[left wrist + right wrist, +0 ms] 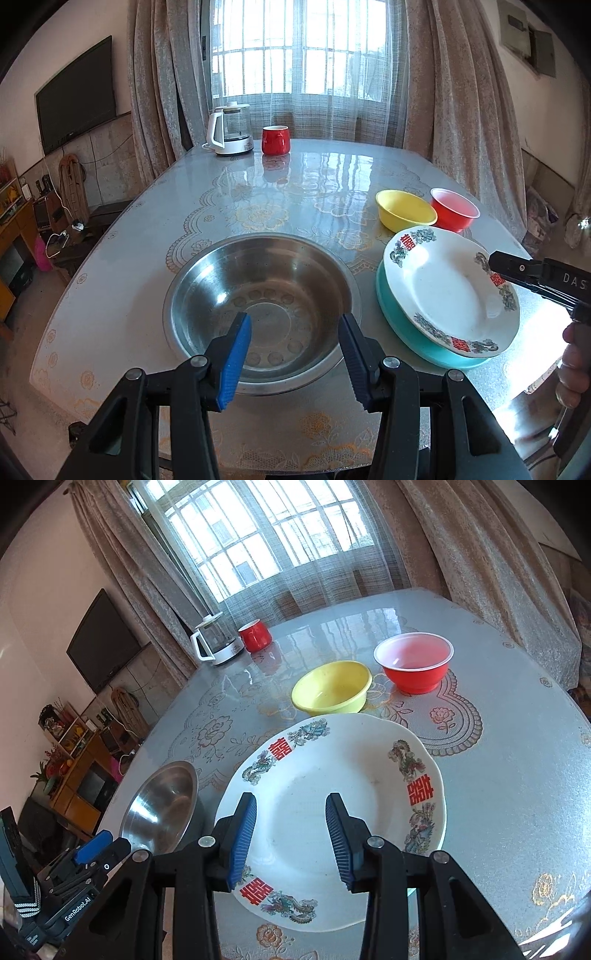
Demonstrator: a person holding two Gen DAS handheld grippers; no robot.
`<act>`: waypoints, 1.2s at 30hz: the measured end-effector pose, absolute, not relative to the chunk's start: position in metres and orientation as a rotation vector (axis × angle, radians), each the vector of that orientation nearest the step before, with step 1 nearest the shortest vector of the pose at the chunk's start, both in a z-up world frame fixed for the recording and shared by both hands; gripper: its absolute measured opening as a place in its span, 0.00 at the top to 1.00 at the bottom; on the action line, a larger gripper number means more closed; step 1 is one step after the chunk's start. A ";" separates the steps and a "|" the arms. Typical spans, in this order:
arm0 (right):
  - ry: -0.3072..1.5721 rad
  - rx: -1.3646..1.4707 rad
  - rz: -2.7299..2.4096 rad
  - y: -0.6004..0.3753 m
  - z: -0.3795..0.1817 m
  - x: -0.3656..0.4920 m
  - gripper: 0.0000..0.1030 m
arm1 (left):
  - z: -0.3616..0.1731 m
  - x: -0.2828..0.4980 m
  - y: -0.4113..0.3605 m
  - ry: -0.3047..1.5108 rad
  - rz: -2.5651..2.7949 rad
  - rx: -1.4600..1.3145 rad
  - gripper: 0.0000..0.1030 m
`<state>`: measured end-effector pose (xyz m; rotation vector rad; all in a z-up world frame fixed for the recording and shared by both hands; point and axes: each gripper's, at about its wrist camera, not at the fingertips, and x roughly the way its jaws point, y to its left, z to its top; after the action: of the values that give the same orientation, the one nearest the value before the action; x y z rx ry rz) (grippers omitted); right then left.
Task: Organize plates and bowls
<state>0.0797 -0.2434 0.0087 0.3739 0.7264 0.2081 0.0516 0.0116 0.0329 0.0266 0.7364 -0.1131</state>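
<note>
A wide steel bowl sits on the table in front of me, and my left gripper hangs open over its near rim with nothing between the blue pads. To its right a white plate with red characters and dragons lies askew on a teal plate. My right gripper stands open just above the white plate, its pads apart and pressing on nothing. Behind the plates stand a yellow bowl and a red bowl. The steel bowl shows at the left of the right wrist view.
A glass kettle and a red mug stand at the table's far edge by the curtained window. A hand holds the right gripper. A TV and shelves line the left wall. The table has a lace-patterned cover.
</note>
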 end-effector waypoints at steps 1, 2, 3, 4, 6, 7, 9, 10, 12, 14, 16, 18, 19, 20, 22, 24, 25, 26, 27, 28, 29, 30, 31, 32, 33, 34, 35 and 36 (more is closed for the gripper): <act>0.728 0.380 0.204 -0.246 0.008 0.082 0.62 | 0.032 0.054 0.010 0.740 -0.118 0.027 0.52; 0.730 0.389 0.201 -0.249 0.007 0.083 0.62 | 0.032 0.056 0.009 0.745 -0.121 0.025 0.52; 0.731 0.401 0.199 -0.252 0.006 0.085 0.62 | 0.032 0.059 0.008 0.750 -0.123 0.022 0.52; 0.731 0.413 0.198 -0.256 0.006 0.086 0.62 | 0.032 0.062 0.006 0.755 -0.126 0.019 0.52; 0.729 0.430 0.191 -0.262 0.007 0.091 0.62 | 0.033 0.069 0.003 0.766 -0.127 0.013 0.52; 0.727 0.436 0.186 -0.265 0.007 0.094 0.62 | 0.033 0.073 0.002 0.771 -0.127 0.010 0.52; 0.723 0.449 0.179 -0.272 0.008 0.100 0.62 | 0.034 0.081 0.000 0.784 -0.129 0.000 0.52; 0.723 0.455 0.176 -0.274 0.008 0.104 0.62 | 0.034 0.085 0.000 0.791 -0.131 -0.009 0.52; 0.726 0.461 0.165 -0.280 0.008 0.114 0.64 | 0.035 0.095 -0.003 0.803 -0.147 -0.024 0.52; 0.737 0.473 0.158 -0.286 0.007 0.126 0.64 | 0.036 0.107 -0.005 0.812 -0.149 -0.027 0.52; 0.749 0.479 0.154 -0.290 0.005 0.138 0.65 | 0.039 0.118 -0.008 0.813 -0.158 -0.036 0.52; 0.765 0.478 0.139 -0.295 0.003 0.151 0.65 | 0.042 0.129 -0.012 0.816 -0.180 -0.039 0.50; 0.773 0.485 0.136 -0.297 0.003 0.158 0.65 | 0.043 0.135 -0.015 0.820 -0.194 -0.042 0.47; 0.781 0.496 0.136 -0.301 0.002 0.164 0.65 | 0.045 0.142 -0.018 0.822 -0.205 -0.048 0.46; 0.795 0.511 0.135 -0.306 -0.001 0.177 0.66 | 0.048 0.156 -0.024 0.823 -0.216 -0.049 0.46; 0.810 0.510 0.125 -0.307 -0.004 0.189 0.69 | 0.048 0.169 -0.032 0.832 -0.225 -0.039 0.44; 0.823 0.509 0.128 -0.308 -0.006 0.196 0.70 | 0.048 0.176 -0.035 0.842 -0.236 -0.036 0.42; 0.839 0.509 0.134 -0.307 -0.009 0.203 0.72 | 0.048 0.183 -0.040 0.853 -0.246 -0.035 0.38; 0.852 0.509 0.132 -0.307 -0.011 0.210 0.73 | 0.048 0.190 -0.043 0.865 -0.257 -0.033 0.37; 0.862 0.510 0.127 -0.308 -0.013 0.216 0.73 | 0.048 0.198 -0.047 0.879 -0.276 -0.036 0.37; 0.867 0.519 0.130 -0.310 -0.014 0.221 0.74 | 0.047 0.208 -0.051 0.897 -0.296 -0.044 0.36; 0.869 0.532 0.136 -0.312 -0.014 0.226 0.74 | 0.045 0.217 -0.053 0.921 -0.306 -0.056 0.36; 0.869 0.545 0.141 -0.314 -0.014 0.231 0.74 | 0.042 0.228 -0.056 0.952 -0.318 -0.078 0.35; 0.870 0.552 0.143 -0.316 -0.014 0.235 0.74 | 0.039 0.237 -0.058 0.977 -0.320 -0.102 0.35; 0.872 0.553 0.143 -0.317 -0.015 0.240 0.74 | 0.037 0.246 -0.060 0.996 -0.309 -0.130 0.35; 0.877 0.551 0.142 -0.317 -0.015 0.245 0.74 | 0.034 0.255 -0.061 1.007 -0.301 -0.159 0.35; 0.890 0.546 0.141 -0.317 -0.017 0.250 0.74 | 0.032 0.264 -0.063 1.021 -0.295 -0.179 0.35; 0.901 0.542 0.137 -0.318 -0.019 0.254 0.74 | 0.030 0.272 -0.065 1.030 -0.288 -0.191 0.35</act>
<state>0.2536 -0.3177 -0.0190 0.5424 0.9007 0.1372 0.2724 -0.0651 0.0302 -0.1909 1.0301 -0.2880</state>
